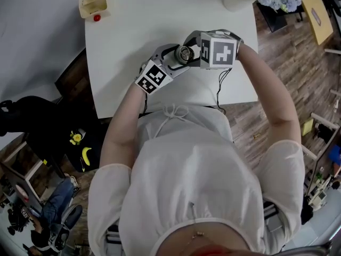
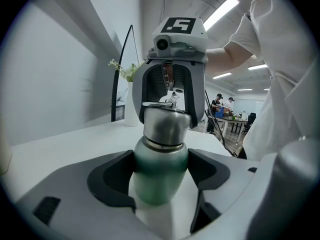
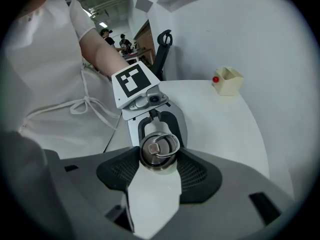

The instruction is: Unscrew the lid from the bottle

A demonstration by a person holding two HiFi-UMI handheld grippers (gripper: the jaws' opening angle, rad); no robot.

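Claws, two of them, meet above one white tabletop point(image 1: 128, 41) in the head view, left claw point(image 1: 171, 60) and right claw point(image 1: 191, 46) flanking a single round brushed-steel lid point(image 1: 184, 53); one cream box point(image 1: 93, 3) and one red ball point(image 1: 96, 18) sit well apart. Left gripper view: left claw point(image 2: 160, 176) grips the smooth green metal bottle point(image 2: 159, 169) upright. Right gripper view: right claw point(image 3: 159, 159) clamps the ring-topped lid point(image 3: 159, 149).

Head view: high, looking steeply down past the person point(image 1: 197, 169) onto the table point(image 1: 160, 15). Left gripper view: very close, level, side-on to the bottle point(image 2: 160, 176). Right gripper view: close, facing straight onto its lid point(image 3: 159, 151). All three share bottle and table.
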